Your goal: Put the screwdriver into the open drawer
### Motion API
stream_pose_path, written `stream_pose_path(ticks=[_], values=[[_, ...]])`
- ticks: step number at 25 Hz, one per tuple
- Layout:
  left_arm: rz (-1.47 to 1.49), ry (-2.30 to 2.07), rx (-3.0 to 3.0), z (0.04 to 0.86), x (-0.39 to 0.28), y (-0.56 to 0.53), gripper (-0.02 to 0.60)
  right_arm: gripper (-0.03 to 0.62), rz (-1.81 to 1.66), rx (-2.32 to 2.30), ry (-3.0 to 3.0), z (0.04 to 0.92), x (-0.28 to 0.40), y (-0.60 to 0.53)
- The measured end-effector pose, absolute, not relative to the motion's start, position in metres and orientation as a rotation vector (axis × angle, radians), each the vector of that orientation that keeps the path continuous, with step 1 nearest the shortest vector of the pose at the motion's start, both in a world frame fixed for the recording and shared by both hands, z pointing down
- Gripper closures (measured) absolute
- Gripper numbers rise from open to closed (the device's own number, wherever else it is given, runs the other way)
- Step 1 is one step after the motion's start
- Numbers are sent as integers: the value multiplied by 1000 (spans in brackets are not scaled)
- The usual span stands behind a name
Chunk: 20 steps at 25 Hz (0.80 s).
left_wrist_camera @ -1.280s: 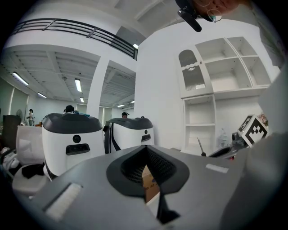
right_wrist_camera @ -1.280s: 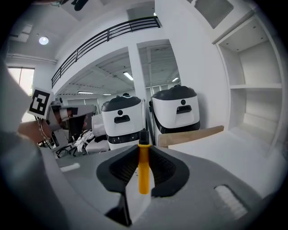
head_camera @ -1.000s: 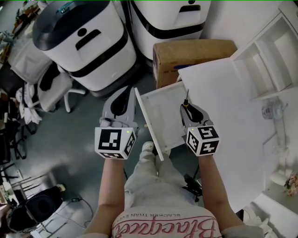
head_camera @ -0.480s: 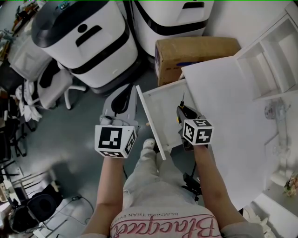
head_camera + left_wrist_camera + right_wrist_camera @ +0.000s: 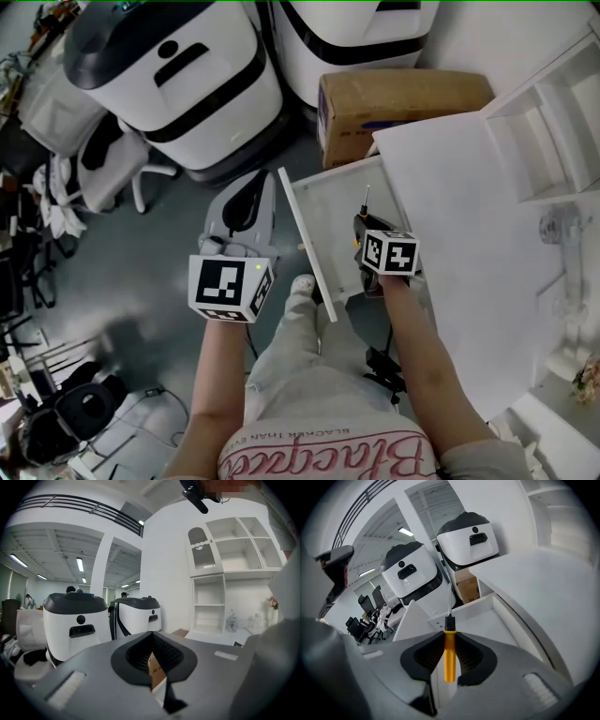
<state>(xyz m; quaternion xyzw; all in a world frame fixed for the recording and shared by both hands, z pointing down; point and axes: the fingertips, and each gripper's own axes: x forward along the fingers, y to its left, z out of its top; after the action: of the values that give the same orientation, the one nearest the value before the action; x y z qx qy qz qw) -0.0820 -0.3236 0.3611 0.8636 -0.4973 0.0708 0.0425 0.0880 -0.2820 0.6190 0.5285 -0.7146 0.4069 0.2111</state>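
Observation:
A screwdriver [image 5: 449, 651] with a yellow handle, black collar and thin metal shaft is clamped between the pads of my right gripper [image 5: 449, 665]. Its shaft points forward and down over the open white drawer [image 5: 487, 620]. In the head view the right gripper [image 5: 362, 234] hangs over the near right part of the drawer [image 5: 330, 211], and the screwdriver's tip [image 5: 365, 195] shows ahead of it. My left gripper [image 5: 247, 208] is held outside the drawer, just left of its front panel. Its jaws stand closed with nothing in them.
The drawer sticks out from under a white tabletop [image 5: 469, 225]. A cardboard box [image 5: 403, 98] sits on the floor behind it, next to two white-and-black machines [image 5: 178, 84]. A white shelf unit [image 5: 548, 122] stands on the table's far right. An office chair [image 5: 103, 178] is at left.
My right gripper has sunk toward the drawer with the screwdriver, tipped further downward and rolled. The left gripper has stayed where it was.

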Motion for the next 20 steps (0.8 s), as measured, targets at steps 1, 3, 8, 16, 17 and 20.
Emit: stream_pose_path(ticks=[1, 3, 8, 16, 17, 20], values=[[220, -1521, 2643, 361, -82, -323, 565, 519, 1153, 1476, -1968, 624, 88, -282], [224, -1519, 2643, 362, -82, -321, 565, 519, 1177, 1485, -1925, 636, 89, -282], [223, -1511, 2641, 364, -79, -322, 565, 519, 1188, 1454, -1838, 664, 88, -279], [273, -1486, 2646, 371, -76, -313, 565, 519, 1257, 1434, -1707, 703, 90, -273], [281, -1490, 2642, 372, -78, -313, 565, 519, 1262, 1424, -1693, 708, 89, -273], [289, -1504, 2613, 375, -82, -313, 565, 519, 1288, 1395, -1662, 720, 89, -272]])
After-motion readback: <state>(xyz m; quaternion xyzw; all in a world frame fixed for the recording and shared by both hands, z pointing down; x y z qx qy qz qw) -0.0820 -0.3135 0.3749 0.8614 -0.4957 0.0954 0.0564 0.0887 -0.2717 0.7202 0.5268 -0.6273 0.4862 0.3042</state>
